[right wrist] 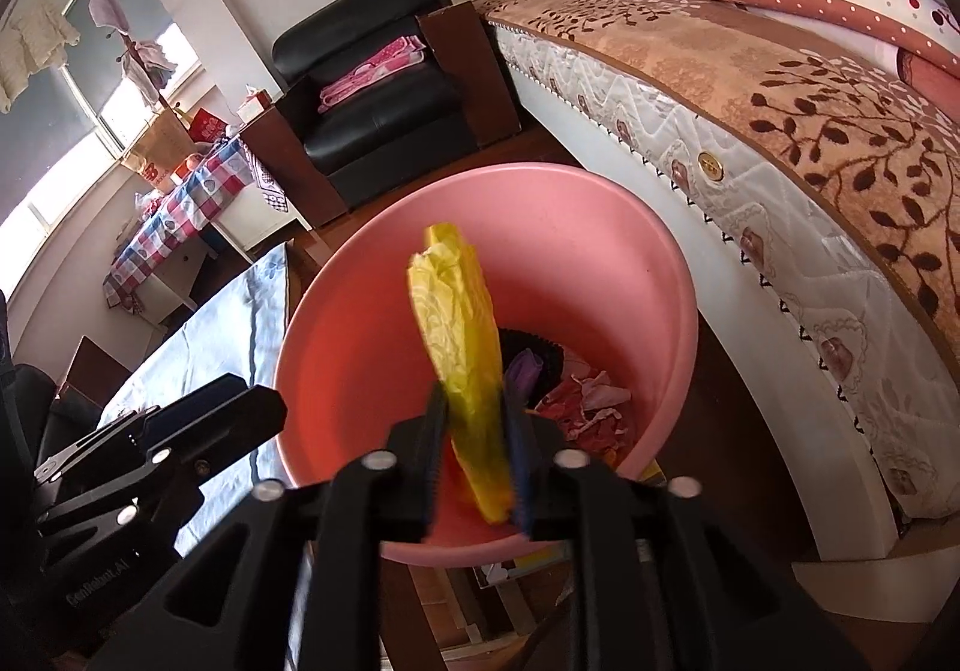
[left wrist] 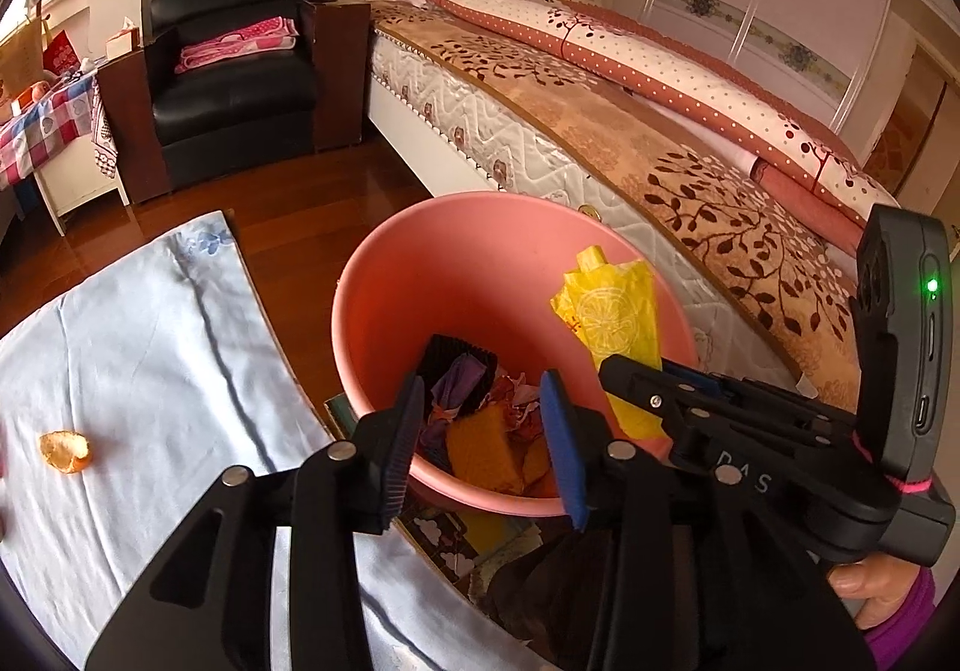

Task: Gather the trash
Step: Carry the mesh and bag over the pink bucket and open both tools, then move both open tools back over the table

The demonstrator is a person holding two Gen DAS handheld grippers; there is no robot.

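Over the pink bin (left wrist: 480, 263) we hold both hand-held grippers, each tilted downward toward its mouth. Our left hand-held gripper (left wrist: 483, 431) has its jaws spread, with nothing between them; through the gap we see the trash already in the bin: a black ridged piece (left wrist: 447, 356), purple scrap (left wrist: 459, 377), crumpled reddish paper (left wrist: 519, 407) and an orange piece (left wrist: 480, 449). Our right hand-held gripper (right wrist: 474, 431) has a yellow wrapper (right wrist: 462, 323) between its jaws. The wrapper stands upright from the fingers, its upper end above the bin's interior; the jaws sit narrowly apart on either side of it, and we cannot tell whether the pads press it or merely flank it. From the left wrist view the same wrapper (left wrist: 612, 311) shows a printed citrus slice and sits just inside the bin's right-hand rim, with the right hand-held gripper (left wrist: 636, 371) reaching in from the right, held by a hand (left wrist: 870, 587) in a purple sleeve (left wrist: 906, 629).

Left of the bin lies a desk covered in pale blue cloth (left wrist: 150, 347). One orange peel (left wrist: 65, 451) rests on that cloth, well apart from the bin. Behind the bin runs a bed (left wrist: 660, 143) with a leaf-patterned cover, and a black armchair (left wrist: 234, 71) stands on the wooden floor (left wrist: 288, 215) beyond.
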